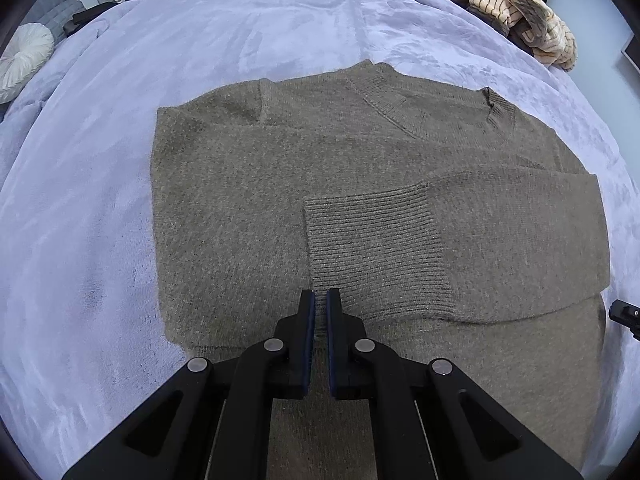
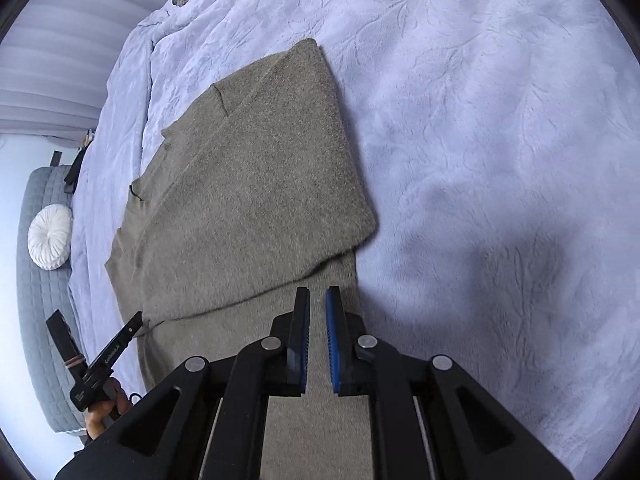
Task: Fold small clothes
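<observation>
A bed under a lavender plush blanket filled the room. Beside the bed stood a grey quilted couch carrying a round white cushion. Behind the couch hung pale curtains. Soft daylight lit everything.

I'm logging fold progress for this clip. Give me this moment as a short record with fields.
garment: olive knit sweater, lying flat
surface: lavender plush blanket
fold state: right sleeve folded across the body, ribbed cuff near the middle
left gripper: over the lower sweater, jaws nearly closed, nothing visibly held
right gripper: over the sweater's right edge, narrow gap, nothing between the jaws
background: pile of striped clothes, round white cushion
</observation>
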The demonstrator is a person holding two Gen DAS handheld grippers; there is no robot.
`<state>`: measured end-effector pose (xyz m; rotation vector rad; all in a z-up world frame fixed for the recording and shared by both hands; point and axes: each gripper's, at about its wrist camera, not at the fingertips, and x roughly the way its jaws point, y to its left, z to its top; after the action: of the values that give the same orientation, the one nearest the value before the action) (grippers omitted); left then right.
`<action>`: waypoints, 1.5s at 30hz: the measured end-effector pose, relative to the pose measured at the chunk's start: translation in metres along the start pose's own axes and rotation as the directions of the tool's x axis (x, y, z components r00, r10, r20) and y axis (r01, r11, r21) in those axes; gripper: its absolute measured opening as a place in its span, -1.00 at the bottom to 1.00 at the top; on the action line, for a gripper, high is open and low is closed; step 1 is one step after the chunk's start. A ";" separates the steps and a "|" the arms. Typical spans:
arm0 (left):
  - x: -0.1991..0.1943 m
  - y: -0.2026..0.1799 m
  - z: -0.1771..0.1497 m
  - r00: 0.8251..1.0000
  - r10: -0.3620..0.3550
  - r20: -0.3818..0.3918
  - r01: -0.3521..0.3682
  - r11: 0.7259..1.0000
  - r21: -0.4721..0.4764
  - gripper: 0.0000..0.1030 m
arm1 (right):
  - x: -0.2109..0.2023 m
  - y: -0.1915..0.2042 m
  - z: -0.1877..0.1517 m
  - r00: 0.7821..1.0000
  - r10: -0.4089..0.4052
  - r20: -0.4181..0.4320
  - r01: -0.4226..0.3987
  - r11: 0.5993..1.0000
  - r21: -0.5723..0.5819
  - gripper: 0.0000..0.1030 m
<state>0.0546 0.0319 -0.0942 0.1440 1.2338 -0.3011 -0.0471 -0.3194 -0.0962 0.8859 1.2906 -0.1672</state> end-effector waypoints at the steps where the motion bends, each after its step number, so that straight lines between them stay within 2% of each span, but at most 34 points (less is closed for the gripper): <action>1: -0.001 0.000 0.000 1.000 0.002 0.000 -0.002 1.000 0.000 -0.89 | -0.001 0.001 -0.002 1.000 -0.005 -0.003 0.005 1.000 -0.005 -0.79; 3: -0.004 -0.001 -0.001 1.000 0.005 0.000 -0.005 1.000 -0.001 -0.89 | -0.002 0.005 -0.008 1.000 -0.017 -0.004 0.017 1.000 -0.020 -0.75; 8: -0.010 0.000 -0.001 1.000 0.006 -0.016 -0.006 1.000 -0.013 -0.89 | -0.001 0.010 -0.021 0.999 -0.028 -0.016 0.028 0.999 -0.037 -0.50; 15: -0.007 -0.002 -0.009 0.998 0.027 -0.061 -0.027 1.000 -0.002 -0.89 | 0.002 0.016 -0.033 0.999 -0.030 -0.035 0.028 0.999 -0.045 -0.34; 17: -0.012 -0.002 -0.014 0.998 0.022 -0.059 -0.022 1.000 0.005 -0.89 | 0.001 0.020 -0.036 0.999 -0.031 -0.038 0.028 0.998 -0.059 -0.13; 20: -0.017 -0.006 -0.018 0.997 0.033 -0.064 -0.032 0.999 0.022 -0.89 | 0.001 0.027 -0.041 0.999 -0.031 -0.044 0.028 0.996 -0.083 -0.07; 21: -0.018 -0.007 -0.020 0.997 0.038 -0.066 -0.036 0.999 0.025 -0.89 | 0.002 0.030 -0.042 0.999 -0.019 -0.050 0.014 0.996 -0.089 -0.07; 23: -0.020 -0.006 -0.024 0.997 0.048 -0.065 -0.046 0.999 0.019 -0.88 | 0.008 0.041 -0.045 0.995 0.059 -0.077 -0.065 0.995 -0.076 -0.06; 26: -0.022 -0.001 -0.030 0.997 0.031 -0.065 -0.032 0.999 -0.005 -0.88 | 0.028 0.065 -0.050 0.974 0.186 -0.131 -0.193 0.980 -0.042 -0.02; 27: -0.023 0.002 -0.032 0.997 0.034 -0.066 -0.035 0.999 -0.012 -0.77 | 0.037 0.075 -0.052 0.966 0.214 -0.147 -0.222 0.975 -0.035 -0.02; 28: -0.024 0.005 -0.035 0.997 0.041 -0.067 -0.042 0.999 -0.016 0.04 | 0.047 0.086 -0.053 0.957 0.240 -0.162 -0.248 0.968 -0.028 -0.02; 29: -0.025 0.007 -0.036 0.996 0.057 -0.069 -0.059 0.998 -0.022 0.64 | 0.058 0.098 -0.055 0.946 0.271 -0.176 -0.279 0.960 -0.019 -0.02; 30: -0.030 0.012 -0.039 0.995 0.081 -0.051 -0.082 0.996 -0.033 0.96 | 0.068 0.108 -0.056 0.936 0.298 -0.186 -0.304 0.953 -0.008 -0.02; 31: -0.034 0.014 -0.041 0.996 0.087 -0.029 -0.088 0.995 -0.035 0.97 | 0.078 0.118 -0.056 0.926 0.324 -0.195 -0.329 0.944 0.008 -0.02; 35: -0.039 0.023 -0.043 0.995 0.096 -0.026 -0.097 0.994 -0.041 0.97 | 0.114 0.148 -0.056 0.890 0.414 -0.191 -0.402 0.910 0.098 -0.02; 38: -0.044 0.031 -0.044 0.995 0.098 -0.009 -0.099 0.993 -0.062 0.97 | 0.129 0.158 -0.053 0.885 0.436 -0.161 -0.414 0.897 0.156 -0.02; 42: -0.042 0.041 -0.049 0.995 0.097 -0.026 -0.099 0.991 -0.087 0.97 | 0.140 0.162 -0.051 0.897 0.416 -0.150 -0.386 0.902 0.193 -0.06; 43: -0.042 0.044 -0.050 0.995 0.091 -0.030 -0.094 0.992 -0.089 0.97 | 0.140 0.163 -0.050 0.903 0.404 -0.146 -0.376 0.907 0.189 -0.39; 44: -0.042 0.046 -0.051 0.996 0.079 -0.034 -0.081 0.993 -0.087 0.97 | 0.139 0.164 -0.050 0.908 0.393 -0.144 -0.367 0.913 0.179 -0.84; 45: -0.043 0.048 -0.052 0.996 0.078 -0.032 -0.081 0.993 -0.085 0.97 | 0.137 0.166 -0.049 0.911 0.387 -0.141 -0.363 0.916 0.169 -0.84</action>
<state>0.0092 0.0980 -0.0735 0.1225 1.2637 -0.1768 0.0529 -0.1272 -0.1386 1.2762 1.2505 0.1287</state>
